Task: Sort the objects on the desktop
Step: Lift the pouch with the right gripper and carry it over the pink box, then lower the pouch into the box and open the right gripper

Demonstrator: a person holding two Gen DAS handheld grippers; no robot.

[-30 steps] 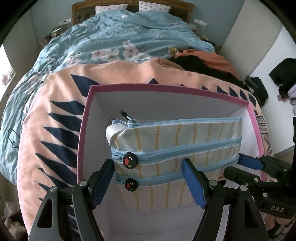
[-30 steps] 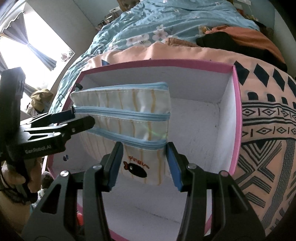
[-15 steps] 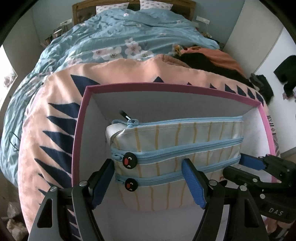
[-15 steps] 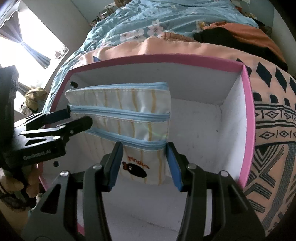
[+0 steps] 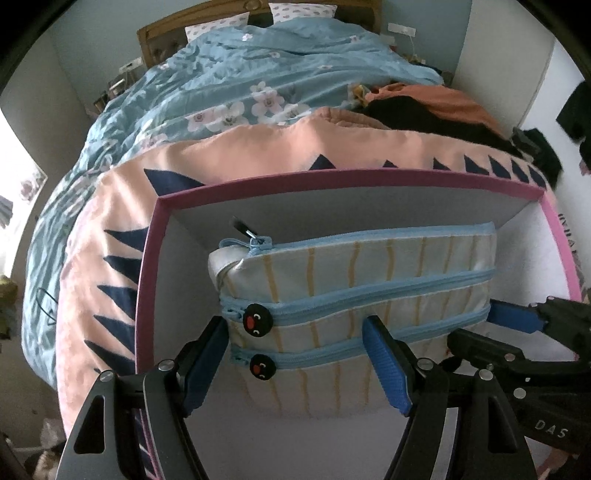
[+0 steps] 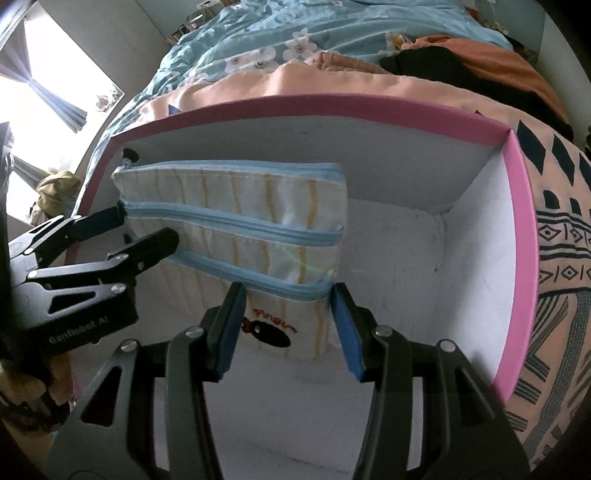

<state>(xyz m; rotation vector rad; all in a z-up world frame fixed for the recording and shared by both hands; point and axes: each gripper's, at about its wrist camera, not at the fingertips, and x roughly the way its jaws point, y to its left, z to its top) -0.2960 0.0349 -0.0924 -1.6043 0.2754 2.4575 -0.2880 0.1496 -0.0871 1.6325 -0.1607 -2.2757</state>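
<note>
Pouch (image 5: 369, 295), clamped by L gripper (image 5: 295, 354) & R gripper (image 6: 286, 328), has sunk deeper into box (image 6: 517, 229) vs. prior frames: placement nearly done.

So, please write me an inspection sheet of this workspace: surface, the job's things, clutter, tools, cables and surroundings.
Surface: patterned peach blanket on a bed.
Job's things: striped pencil case with three blue zippers, held over the inside of the pink-rimmed box.
Clutter: dark and orange clothes on the bed beyond the box.
Tools: left tool grips the case's zipper-pull end; right tool grips the other end.
Cables: nothing seen.
Surroundings: blue flowered quilt, wooden headboard, bright window with curtains.
</note>
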